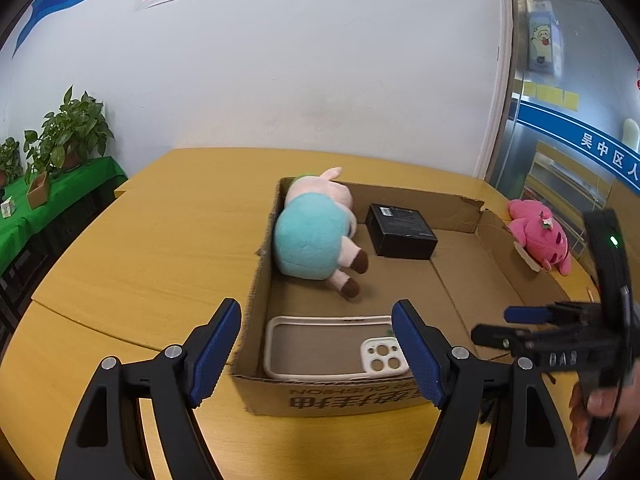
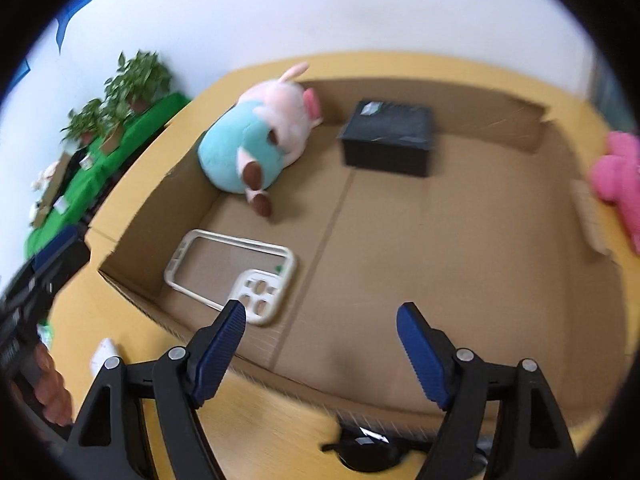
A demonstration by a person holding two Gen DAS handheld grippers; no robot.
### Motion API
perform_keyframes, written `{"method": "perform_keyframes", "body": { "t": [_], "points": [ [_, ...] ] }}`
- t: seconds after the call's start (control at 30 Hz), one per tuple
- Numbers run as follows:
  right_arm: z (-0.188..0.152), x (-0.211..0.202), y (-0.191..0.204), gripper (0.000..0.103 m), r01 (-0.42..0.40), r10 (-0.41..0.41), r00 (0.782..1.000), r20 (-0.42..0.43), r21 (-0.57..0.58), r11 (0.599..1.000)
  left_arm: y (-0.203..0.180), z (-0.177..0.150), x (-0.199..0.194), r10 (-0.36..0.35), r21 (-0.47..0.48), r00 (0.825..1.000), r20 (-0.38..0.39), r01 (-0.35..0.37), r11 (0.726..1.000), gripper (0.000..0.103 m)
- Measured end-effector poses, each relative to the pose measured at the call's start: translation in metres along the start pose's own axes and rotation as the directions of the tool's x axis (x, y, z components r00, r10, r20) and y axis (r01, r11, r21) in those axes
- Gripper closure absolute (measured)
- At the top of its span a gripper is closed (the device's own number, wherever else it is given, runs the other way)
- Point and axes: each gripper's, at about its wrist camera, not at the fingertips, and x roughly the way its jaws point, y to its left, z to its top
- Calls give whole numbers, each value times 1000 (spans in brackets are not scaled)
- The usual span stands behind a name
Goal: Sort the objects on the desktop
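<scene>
A shallow cardboard box (image 1: 460,280) (image 2: 440,280) stands on the yellow table (image 1: 140,260). In it lie a pig plush in a teal shirt (image 1: 316,232) (image 2: 256,140), a black box (image 1: 400,232) (image 2: 388,136) and a cream phone case (image 1: 332,346) (image 2: 232,272). A pink plush (image 1: 540,236) (image 2: 620,184) lies on the table beyond the box's right wall. My left gripper (image 1: 316,352) is open and empty at the box's near left corner, over the phone case. My right gripper (image 2: 320,348) is open and empty above the box's near wall; it also shows in the left wrist view (image 1: 520,324).
A green-covered side table (image 1: 52,196) with potted plants (image 1: 76,128) stands to the left. A white wall is behind the table, a glass door (image 1: 572,120) at the right. A dark object (image 2: 368,444) lies on the table below my right gripper.
</scene>
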Motion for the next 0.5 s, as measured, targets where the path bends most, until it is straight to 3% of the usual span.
{"method": "perform_keyframes", "body": {
  "t": [0.27, 0.5],
  "points": [
    [-29, -43, -12, 23, 126, -124, 975, 182, 3, 992, -43, -4, -4, -26, 32, 999, 22, 26, 999, 21],
    [-40, -56, -11, 23, 139, -134, 967, 217, -6, 990, -61, -2, -17, -20, 58, 999, 40, 18, 998, 21]
  ]
}}
